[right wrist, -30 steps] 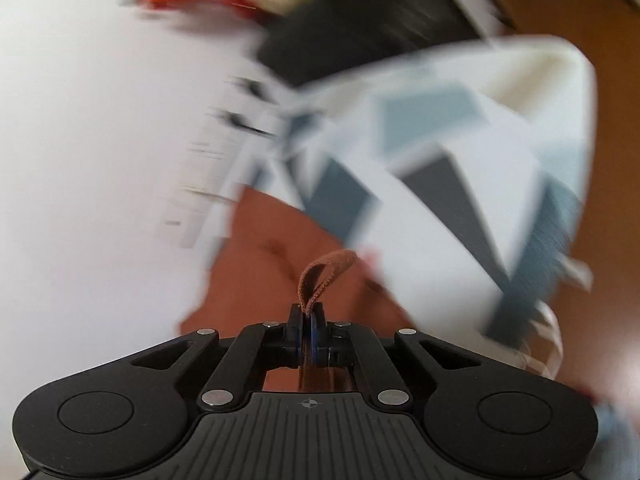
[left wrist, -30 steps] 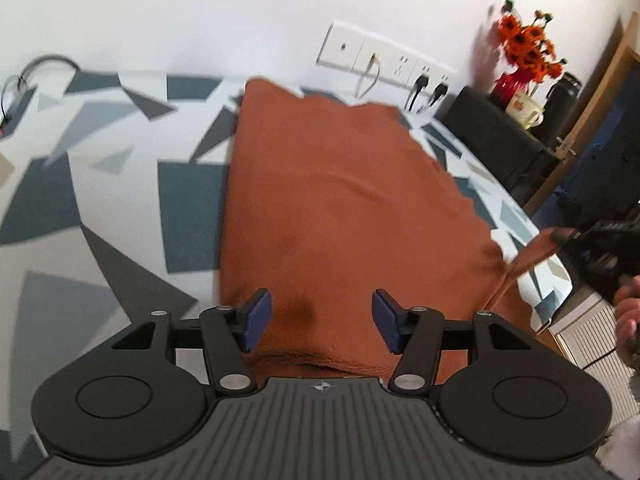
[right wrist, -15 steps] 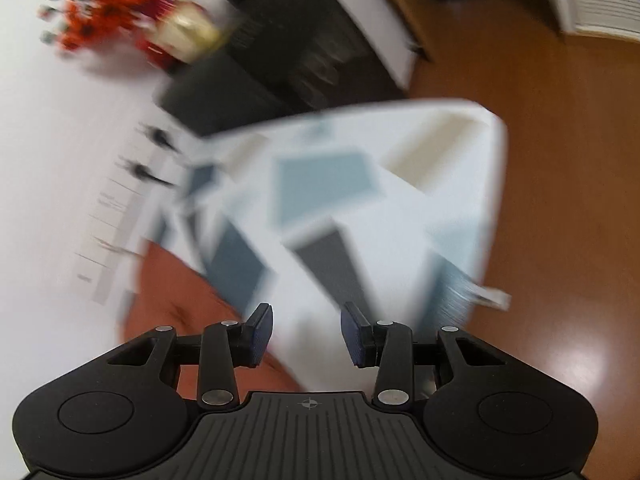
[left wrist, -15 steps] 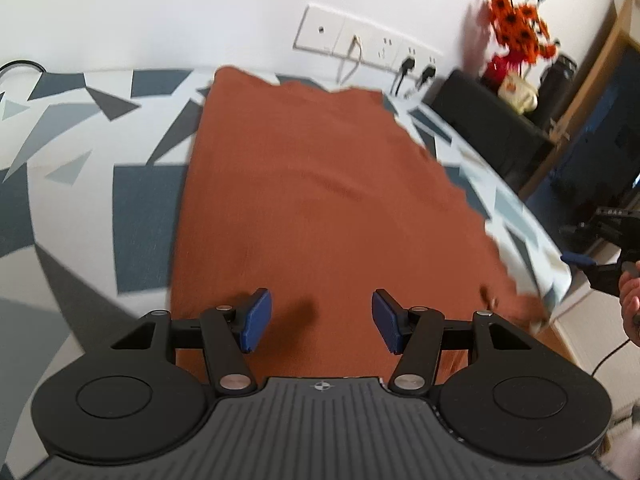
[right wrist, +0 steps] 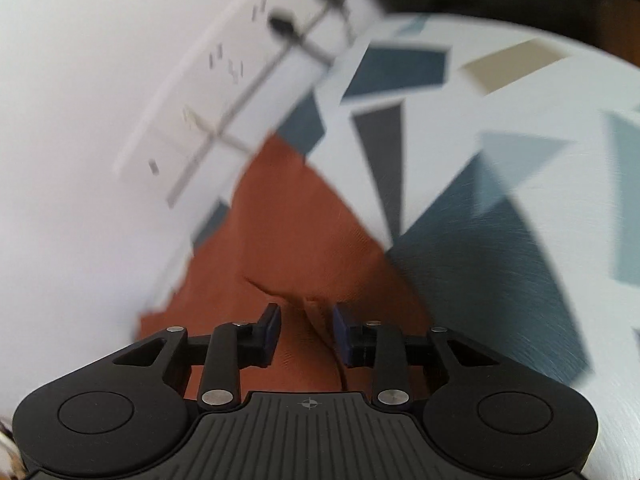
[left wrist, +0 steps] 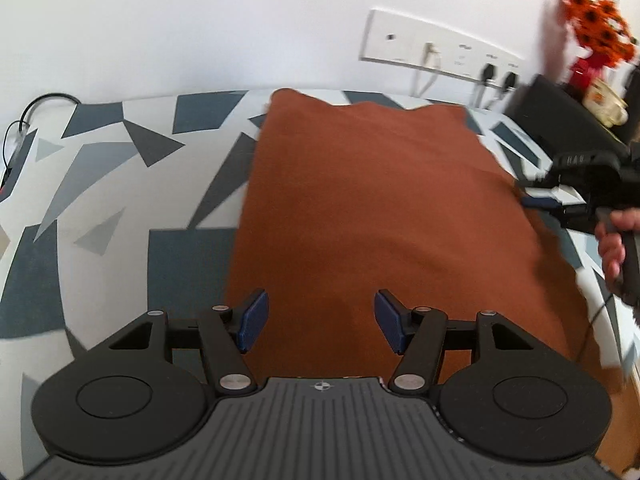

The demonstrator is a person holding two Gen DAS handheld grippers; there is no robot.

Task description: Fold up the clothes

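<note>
A rust-orange garment (left wrist: 372,208) lies flat and lengthwise on a table with a grey, blue and white geometric cloth (left wrist: 104,208). My left gripper (left wrist: 320,322) is open and empty above the garment's near end. My right gripper (right wrist: 306,330) is open, low over the garment (right wrist: 288,248) with a small raised fold of its edge between the fingers. The right gripper also shows in the left wrist view (left wrist: 560,200) at the garment's right edge, held by a hand.
A white wall with a socket strip (left wrist: 440,52) and plugged cables runs behind the table. A black box (left wrist: 560,112), orange flowers (left wrist: 600,28) and a mug stand at the far right. A cable (left wrist: 24,128) lies at the far left. Wooden floor lies below the right edge.
My right gripper let go of the garment's strip, opened, swung away and has come back over the garment's right edge. The left gripper stayed open and shifted slightly.
</note>
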